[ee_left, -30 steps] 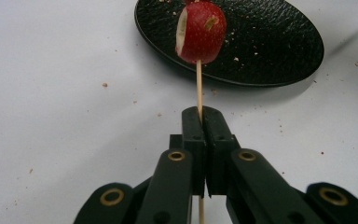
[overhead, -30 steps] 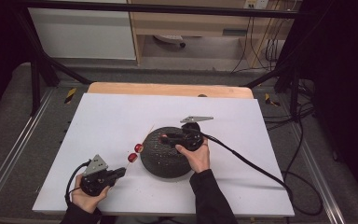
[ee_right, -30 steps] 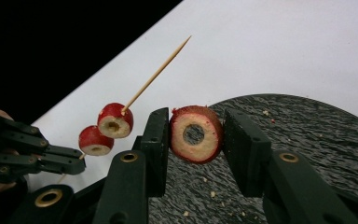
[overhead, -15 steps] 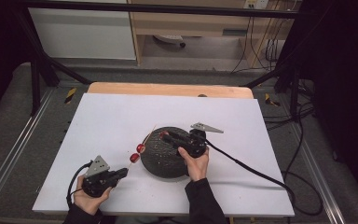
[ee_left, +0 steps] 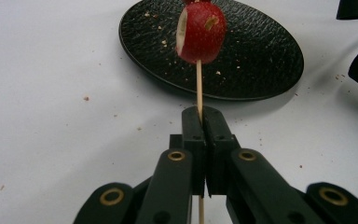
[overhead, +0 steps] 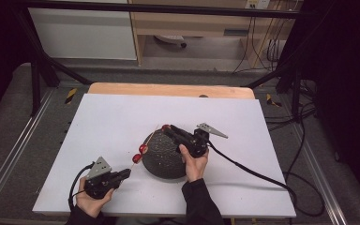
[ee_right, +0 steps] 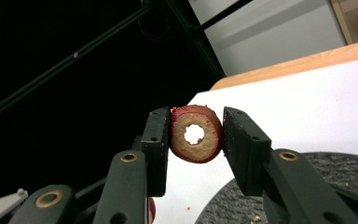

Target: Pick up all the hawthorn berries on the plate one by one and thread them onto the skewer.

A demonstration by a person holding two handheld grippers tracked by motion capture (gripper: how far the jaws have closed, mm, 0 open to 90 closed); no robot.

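Note:
My left gripper (overhead: 125, 174) near the table's front left is shut on the lower end of a thin wooden skewer (ee_left: 198, 84); in the left gripper view its jaws (ee_left: 200, 117) pinch the stick. Two red fruit pieces (overhead: 140, 153) sit on the skewer, the nearer one (ee_left: 200, 31) showing a pale cut face. The skewer slants up toward a black textured plate (overhead: 161, 157). Above the plate's far edge, my right gripper (overhead: 167, 128) is shut on a red-skinned ring slice (ee_right: 195, 134) with a hole through its middle.
The white tabletop (overhead: 112, 122) has open room to the left and behind the plate. Crumbs lie on the plate (ee_left: 261, 56) and around it. A wooden strip (overhead: 168, 90) edges the far side. The right gripper's cable (overhead: 253, 171) trails to the right.
The right gripper with its slice has shifted slightly toward the plate's far edge. The left gripper and skewer have stayed almost still.

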